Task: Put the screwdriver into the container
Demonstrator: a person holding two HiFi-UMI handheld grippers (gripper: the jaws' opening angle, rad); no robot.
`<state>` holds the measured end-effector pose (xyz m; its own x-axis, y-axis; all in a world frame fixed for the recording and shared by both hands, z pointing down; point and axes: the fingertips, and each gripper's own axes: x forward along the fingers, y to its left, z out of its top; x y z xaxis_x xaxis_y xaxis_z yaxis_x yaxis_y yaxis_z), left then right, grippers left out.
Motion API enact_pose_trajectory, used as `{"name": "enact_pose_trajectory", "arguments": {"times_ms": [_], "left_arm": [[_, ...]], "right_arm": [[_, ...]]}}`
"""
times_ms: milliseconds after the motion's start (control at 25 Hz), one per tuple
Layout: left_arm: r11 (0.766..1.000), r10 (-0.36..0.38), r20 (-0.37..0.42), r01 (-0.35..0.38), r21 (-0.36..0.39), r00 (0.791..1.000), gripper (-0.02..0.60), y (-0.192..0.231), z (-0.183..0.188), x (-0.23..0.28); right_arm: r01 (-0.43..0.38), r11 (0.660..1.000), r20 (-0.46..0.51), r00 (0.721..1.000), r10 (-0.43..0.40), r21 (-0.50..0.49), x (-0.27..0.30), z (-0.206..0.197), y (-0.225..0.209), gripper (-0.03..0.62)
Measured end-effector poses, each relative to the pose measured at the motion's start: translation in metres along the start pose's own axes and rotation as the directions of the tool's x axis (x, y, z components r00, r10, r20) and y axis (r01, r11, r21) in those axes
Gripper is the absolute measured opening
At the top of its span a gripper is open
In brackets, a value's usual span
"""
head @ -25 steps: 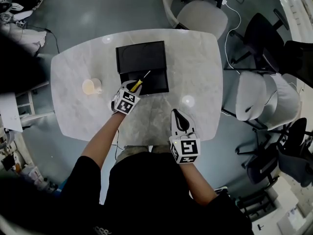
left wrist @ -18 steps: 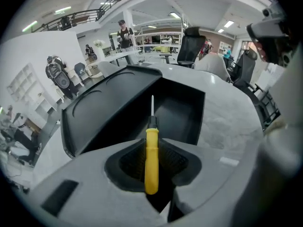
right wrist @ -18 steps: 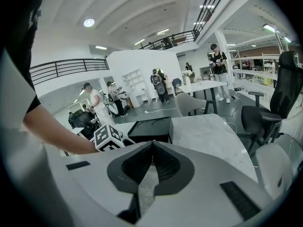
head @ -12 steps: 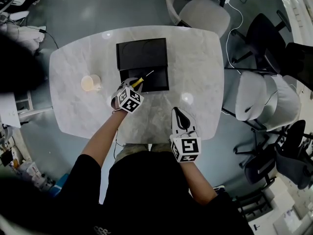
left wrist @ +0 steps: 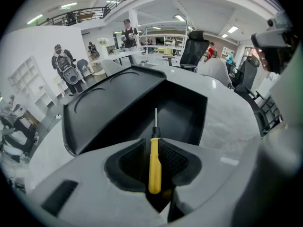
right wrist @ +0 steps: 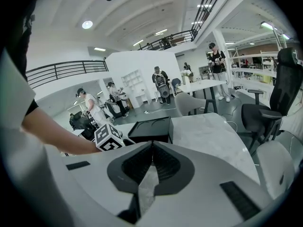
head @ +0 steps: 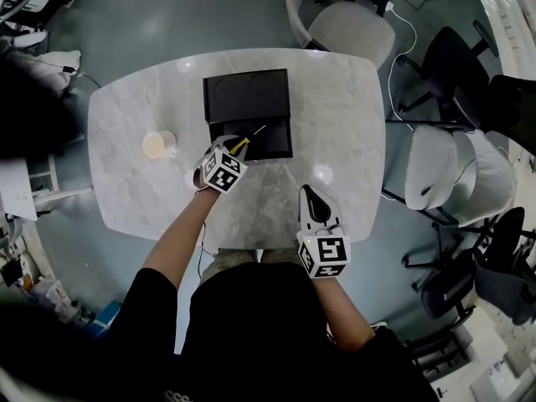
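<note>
Left gripper [left wrist: 155, 143] squeezes smooth yellow screwdriver [left wrist: 154, 169] by handle — thin metal tip pokes over black boxy container [head: 246, 97]. Right gripper [right wrist: 152, 150] well apart from container — ridged jaws pressed together, holding nothing.

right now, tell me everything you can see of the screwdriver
The screwdriver is small, with a yellow, plastic-looking handle, a black collar and a thin bare metal shaft. The left gripper is shut on its handle, so it lies along the jaws, tip pointing forward. The shaft reaches out over the open compartment of the black container, apparently touching nothing else.
</note>
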<state>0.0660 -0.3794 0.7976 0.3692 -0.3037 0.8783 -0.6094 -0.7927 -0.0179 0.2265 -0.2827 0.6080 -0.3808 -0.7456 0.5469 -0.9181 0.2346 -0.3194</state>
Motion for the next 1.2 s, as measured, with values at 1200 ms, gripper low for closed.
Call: {"name": "enact_pose_trajectory", "arguments": {"times_ms": [1200], "left_arm": [[0.852, 0.353, 0.614, 0.029, -0.523, 0.706, 0.017, -0.070, -0.079, -0.375]], "right_arm": [[0.038, 0.981, 0.189, 0.982, -0.001, -0.191, -0.107, 0.006, 0.136, 0.012]]}}
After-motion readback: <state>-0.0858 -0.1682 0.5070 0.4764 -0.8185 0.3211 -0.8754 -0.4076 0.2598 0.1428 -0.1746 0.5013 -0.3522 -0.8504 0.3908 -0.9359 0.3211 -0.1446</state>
